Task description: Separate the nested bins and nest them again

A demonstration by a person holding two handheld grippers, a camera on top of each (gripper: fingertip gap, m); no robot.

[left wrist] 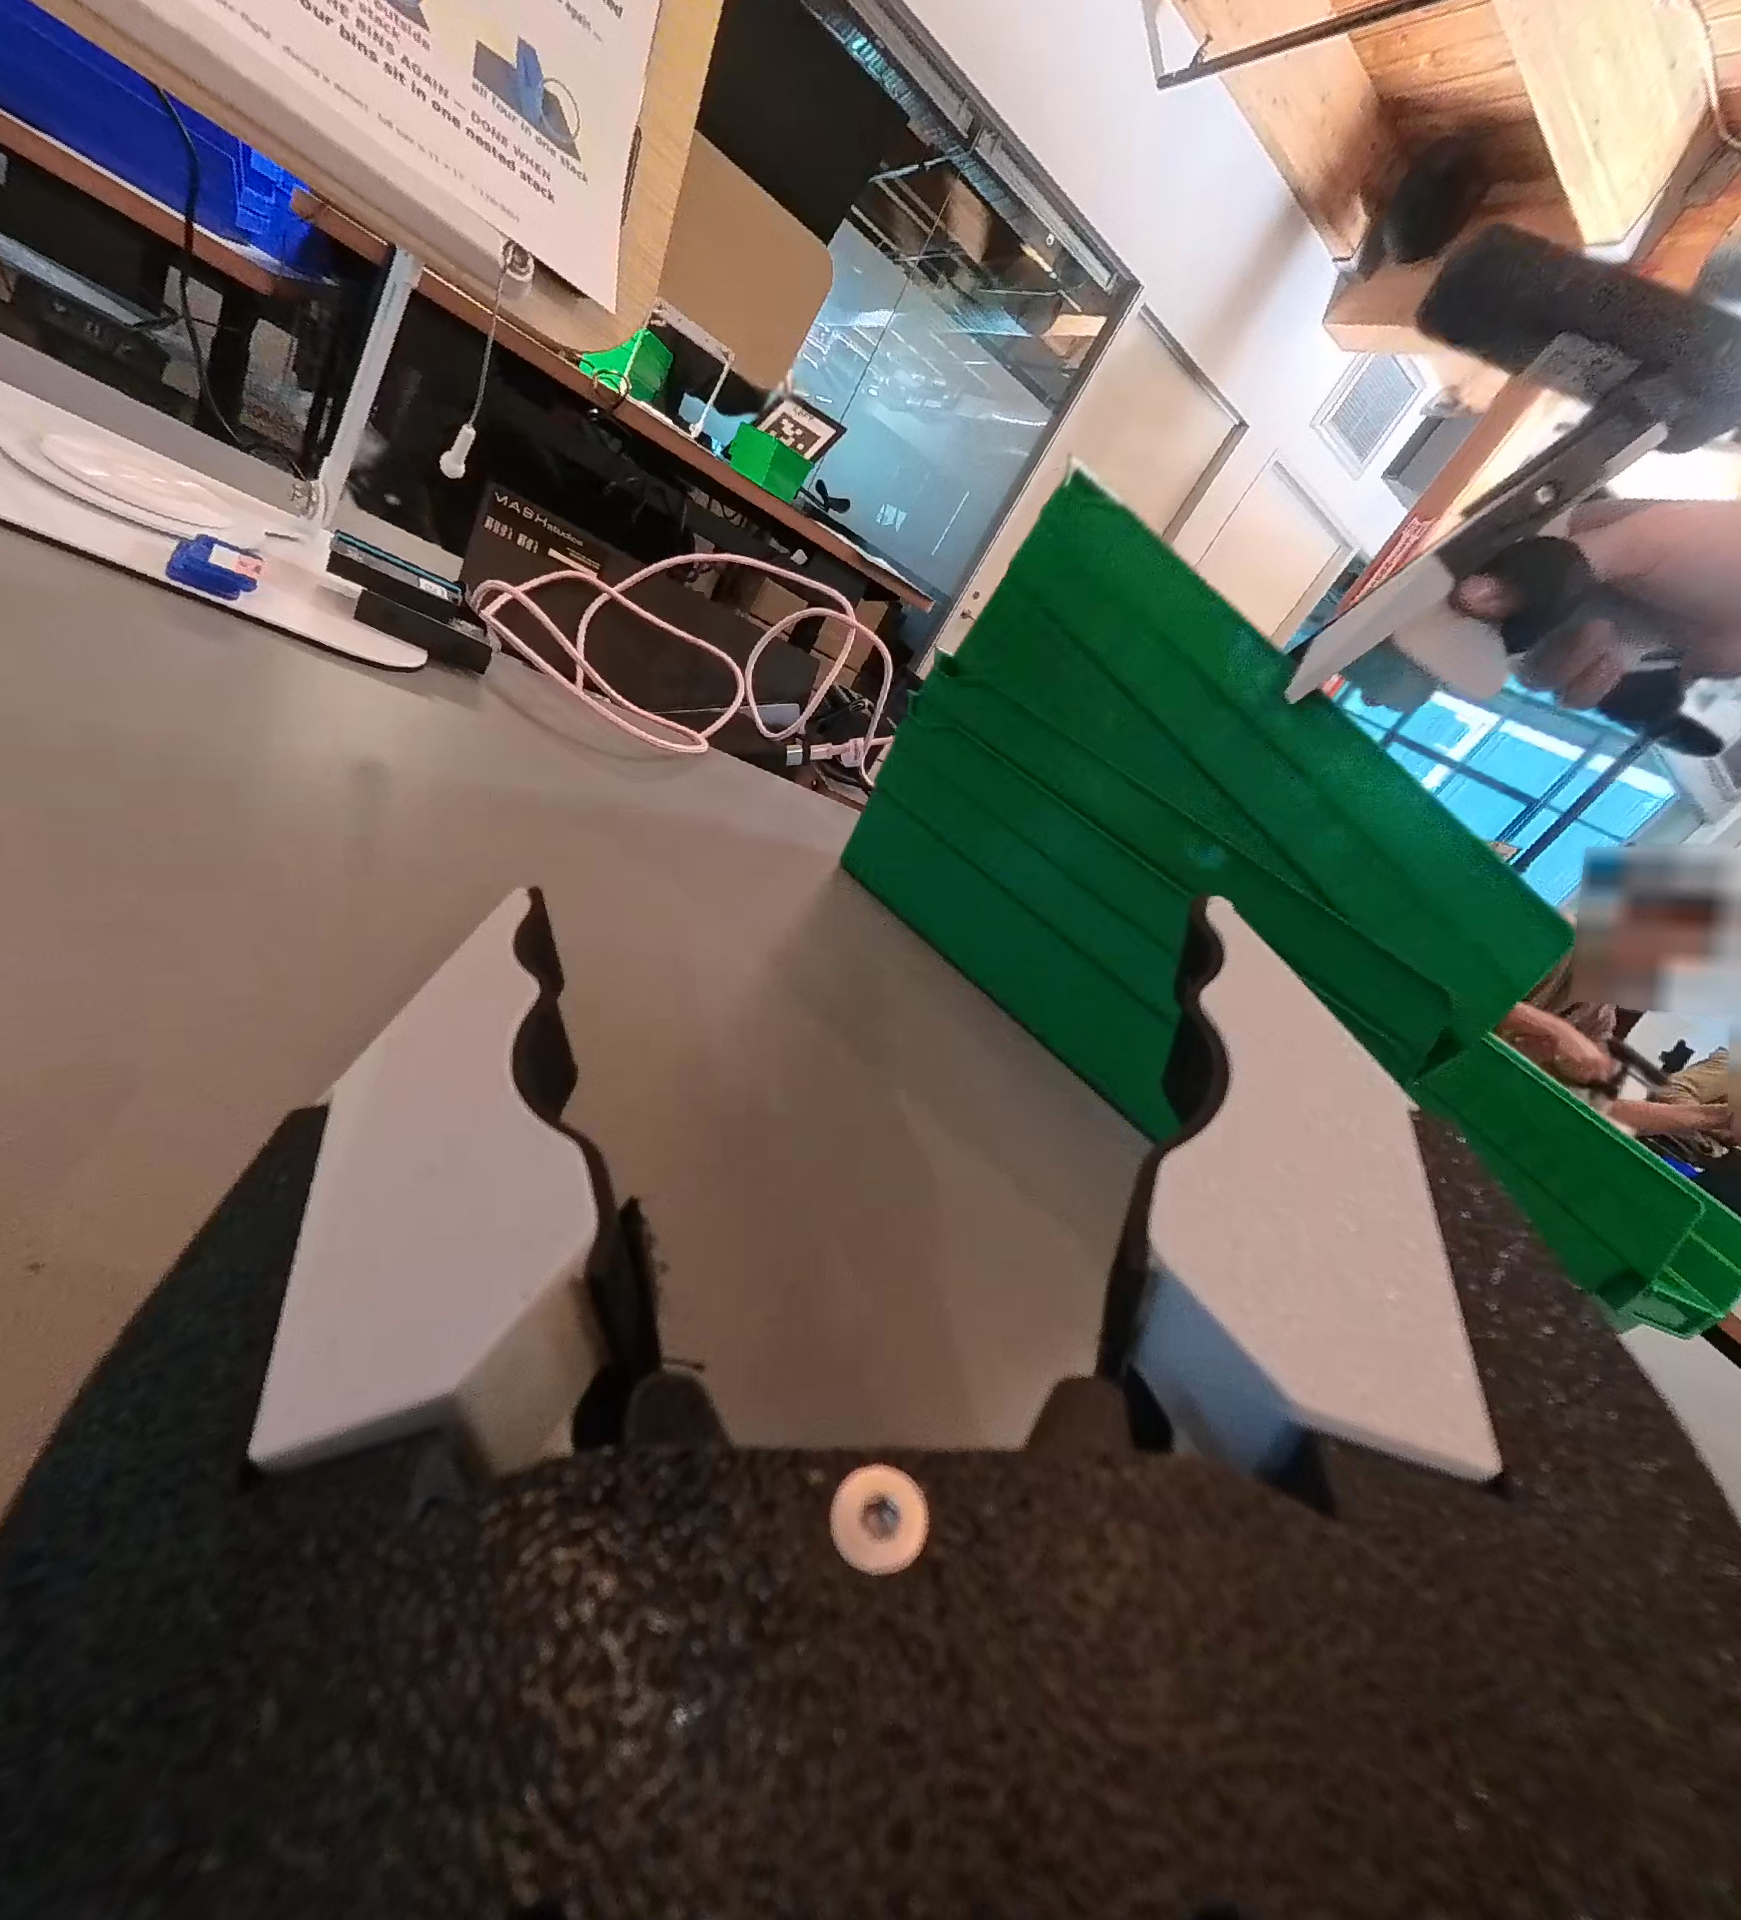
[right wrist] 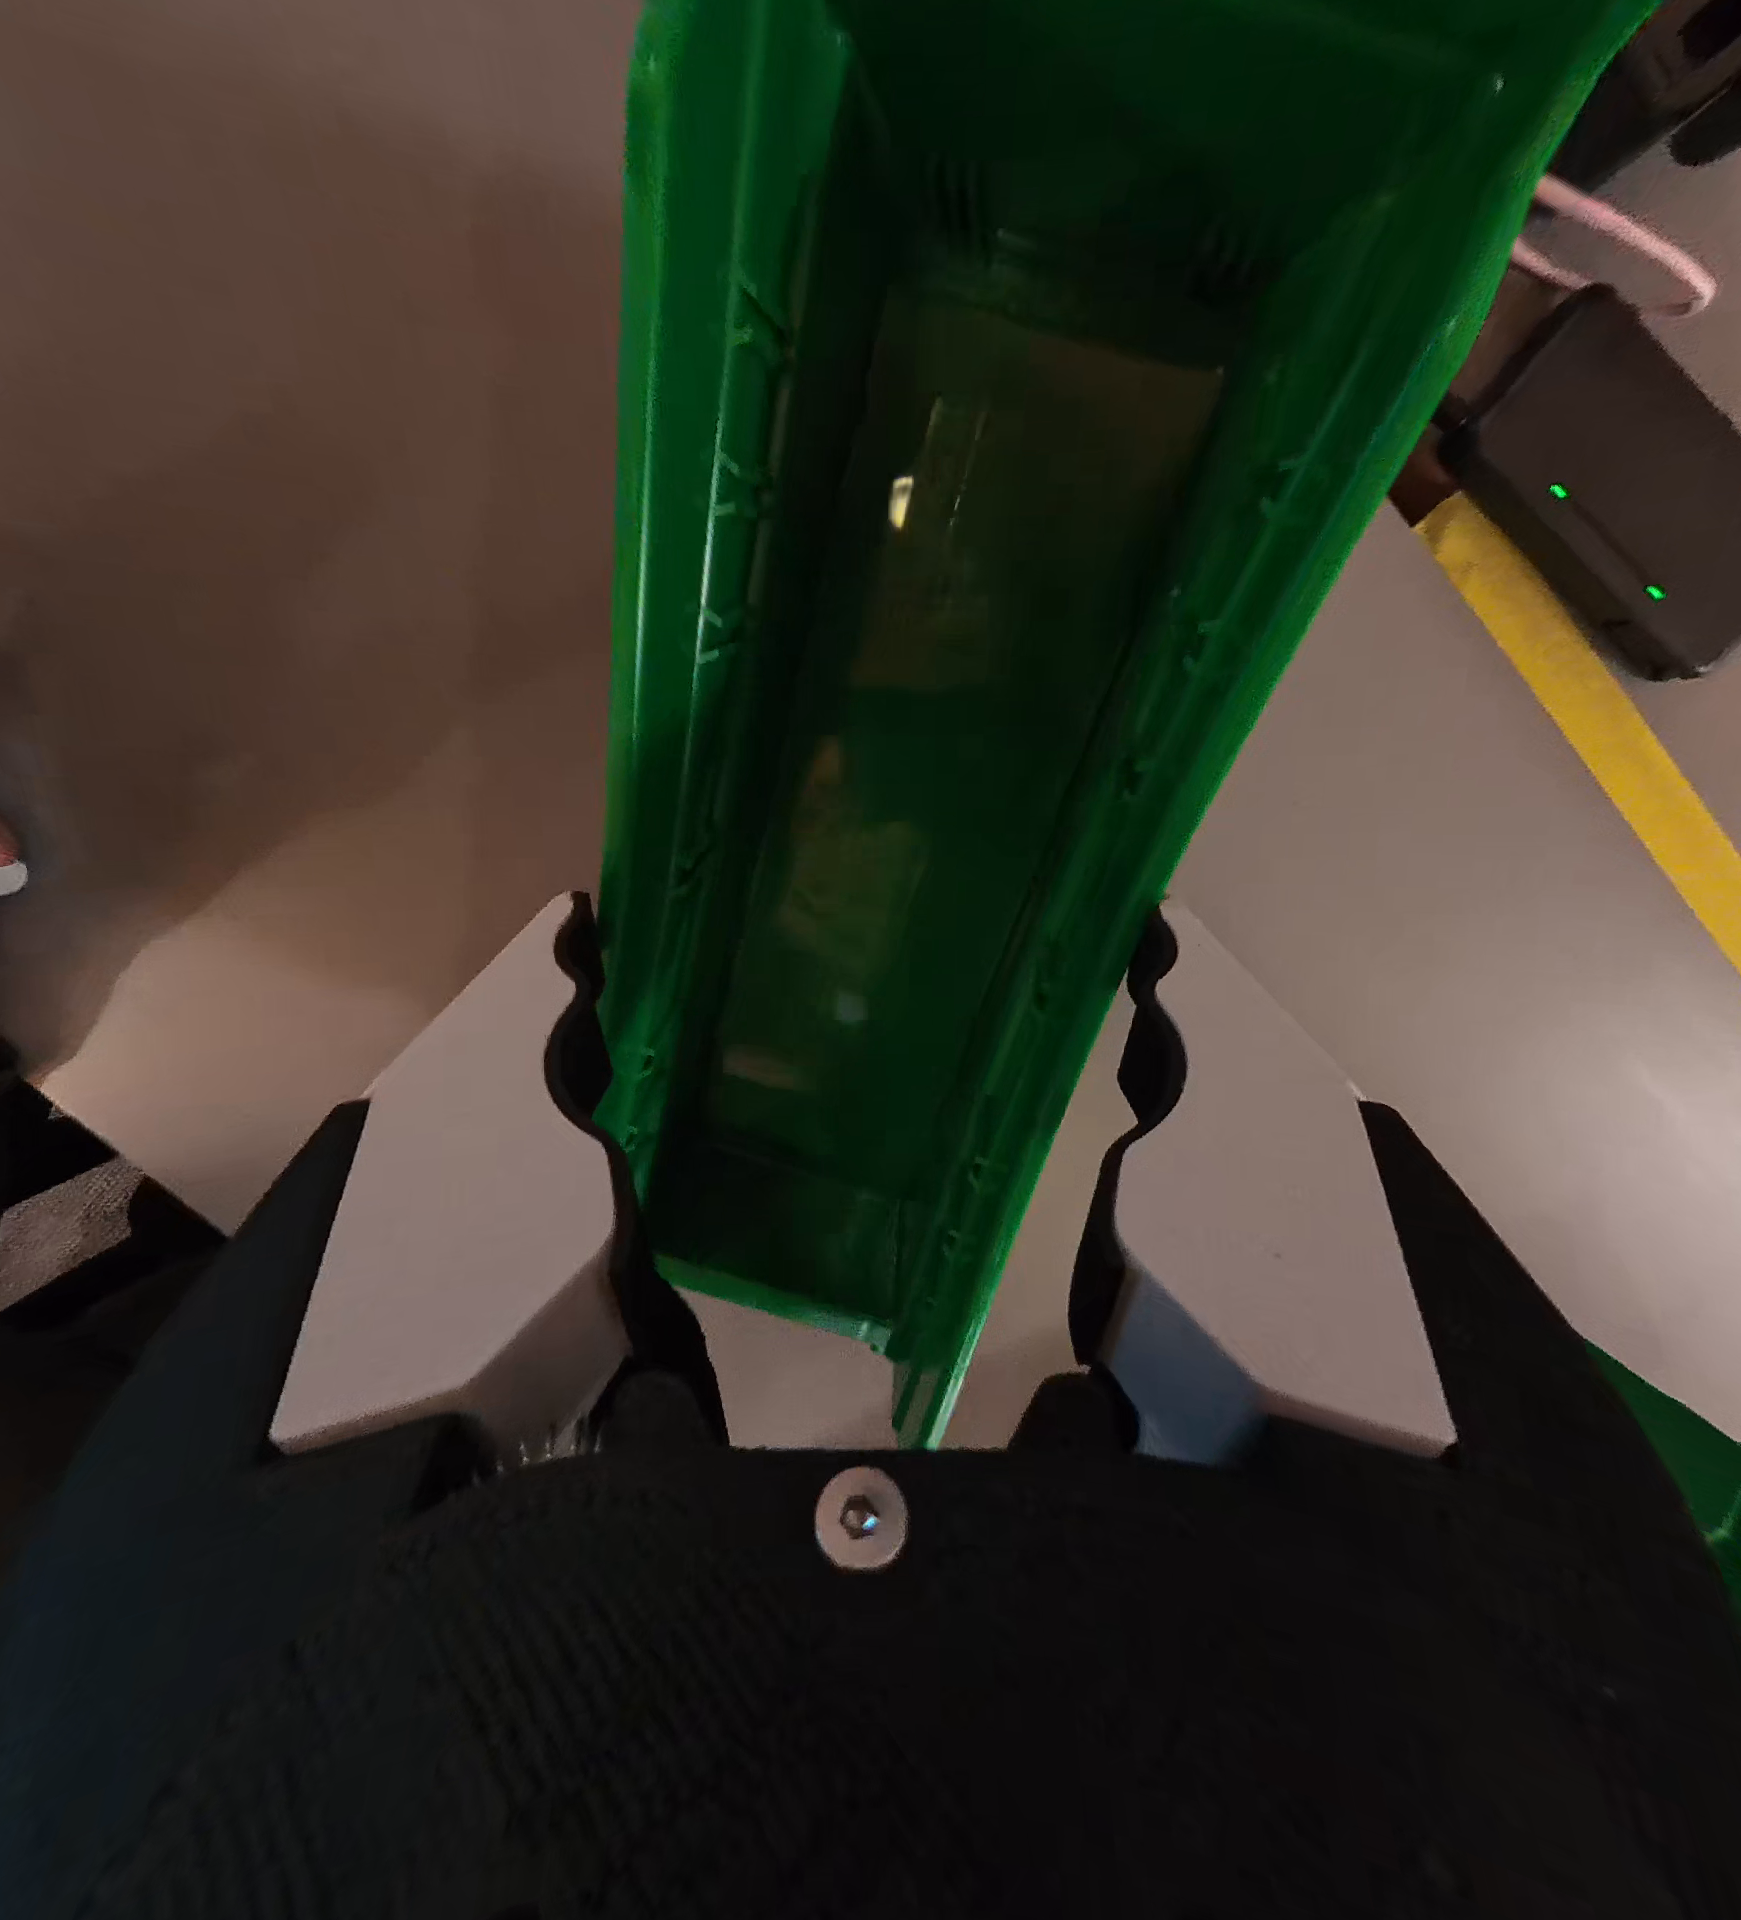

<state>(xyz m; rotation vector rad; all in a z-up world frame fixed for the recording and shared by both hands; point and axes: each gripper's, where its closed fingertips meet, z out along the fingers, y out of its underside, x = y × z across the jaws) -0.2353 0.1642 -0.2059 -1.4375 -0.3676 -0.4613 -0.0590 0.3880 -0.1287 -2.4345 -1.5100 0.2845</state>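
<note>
So the green nested bins [left wrist: 1157, 831] sit as one stack on the grey table [left wrist: 222, 831], toward the right side, a bit beyond the left gripper [left wrist: 871, 914]. That gripper is low over the table with its jaws wide apart and nothing between them; its right finger overlaps the stack's near side in the view, but I can't tell if it's touching. The right gripper [right wrist: 871, 925] is over the stack looking down into the top bin [right wrist: 949, 623]; its fingers straddle the near end, the left pad [right wrist: 585, 1049] right up against the bin's rim, the right one just beside the other wall. Whether it's really clamped or just around it, can't tell. Far off on the table there's a looped pink cable [left wrist: 679, 665] and a white lamp base [left wrist: 326, 613].
</note>
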